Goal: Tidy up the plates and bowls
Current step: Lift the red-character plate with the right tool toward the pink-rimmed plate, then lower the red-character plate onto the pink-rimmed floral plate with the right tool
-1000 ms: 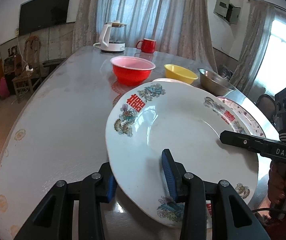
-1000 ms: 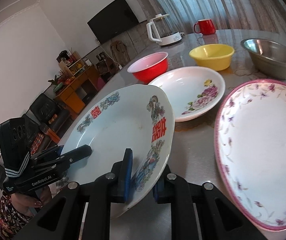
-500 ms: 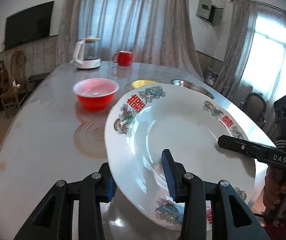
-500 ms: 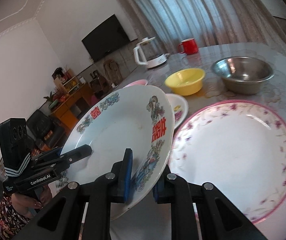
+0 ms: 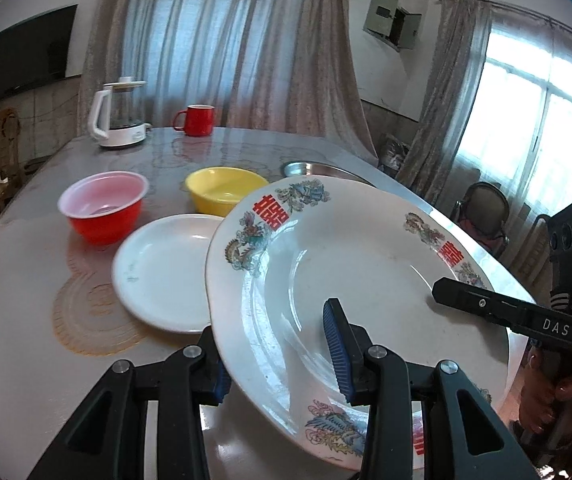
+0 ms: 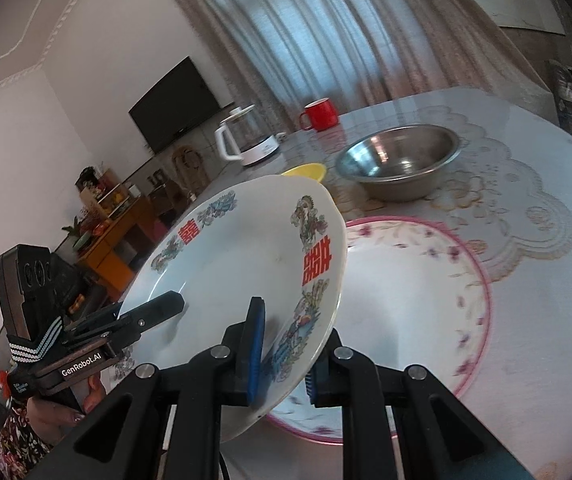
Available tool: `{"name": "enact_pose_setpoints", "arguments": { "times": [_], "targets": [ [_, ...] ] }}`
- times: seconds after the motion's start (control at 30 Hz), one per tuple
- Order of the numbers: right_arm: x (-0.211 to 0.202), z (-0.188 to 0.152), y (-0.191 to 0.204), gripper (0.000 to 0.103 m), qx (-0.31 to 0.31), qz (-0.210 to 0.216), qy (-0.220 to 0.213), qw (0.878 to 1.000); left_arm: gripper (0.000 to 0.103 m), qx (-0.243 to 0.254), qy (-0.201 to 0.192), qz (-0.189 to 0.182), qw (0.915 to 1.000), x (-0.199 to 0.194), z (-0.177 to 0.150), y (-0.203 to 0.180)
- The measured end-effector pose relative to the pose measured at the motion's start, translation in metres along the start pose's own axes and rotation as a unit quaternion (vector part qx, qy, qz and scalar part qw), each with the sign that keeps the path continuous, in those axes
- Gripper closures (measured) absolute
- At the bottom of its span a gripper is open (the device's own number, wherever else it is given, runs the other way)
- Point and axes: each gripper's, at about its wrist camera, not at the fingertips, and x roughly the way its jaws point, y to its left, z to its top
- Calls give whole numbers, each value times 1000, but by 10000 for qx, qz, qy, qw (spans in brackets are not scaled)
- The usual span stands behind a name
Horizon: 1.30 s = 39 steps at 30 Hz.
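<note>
Both grippers hold one large white plate with red characters and dragon pattern (image 5: 366, 272), lifted and tilted above the table. My left gripper (image 5: 281, 356) is shut on its near rim. My right gripper (image 6: 281, 352) is shut on the opposite rim of the same plate (image 6: 237, 264); it also shows in the left wrist view (image 5: 486, 304). Under the held plate lies a pink-rimmed floral plate (image 6: 418, 300). A plain white plate (image 5: 161, 272) lies to the left. A red bowl (image 5: 103, 212), a yellow bowl (image 5: 221, 190) and a steel bowl (image 6: 400, 160) stand beyond.
A white kettle (image 5: 119, 114) and a red mug (image 5: 195, 120) stand at the table's far side. The table edge (image 6: 566, 136) curves round on the right. Chairs (image 5: 486, 208) stand beyond the table by the window.
Both grippers have carried the dragon plate to the right and higher. It now hangs over the pink-rimmed plate, and the white plate has come into view on the left.
</note>
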Motion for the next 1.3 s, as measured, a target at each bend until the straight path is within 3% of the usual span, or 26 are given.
{"name": "enact_pose_setpoints", "arguments": {
  "times": [0.47, 0.8, 1.07, 1.3],
  "targets": [
    [-9, 4, -53, 85, 248, -250, 160, 9993, 62, -344, 471, -465, 9972, 58, -2, -38],
    [4, 3, -89, 85, 728, -255, 387, 9963, 61, -149, 770, -105, 9969, 85, -3, -51],
    [7, 6, -86, 83, 620, -384, 483, 9962, 61, -253, 960, 251, 9947, 89, 0, -49],
    [10, 15, -85, 83, 690, -613, 741, 9930, 61, -413, 1205, 334, 9913, 91, 3, -48]
  ]
}}
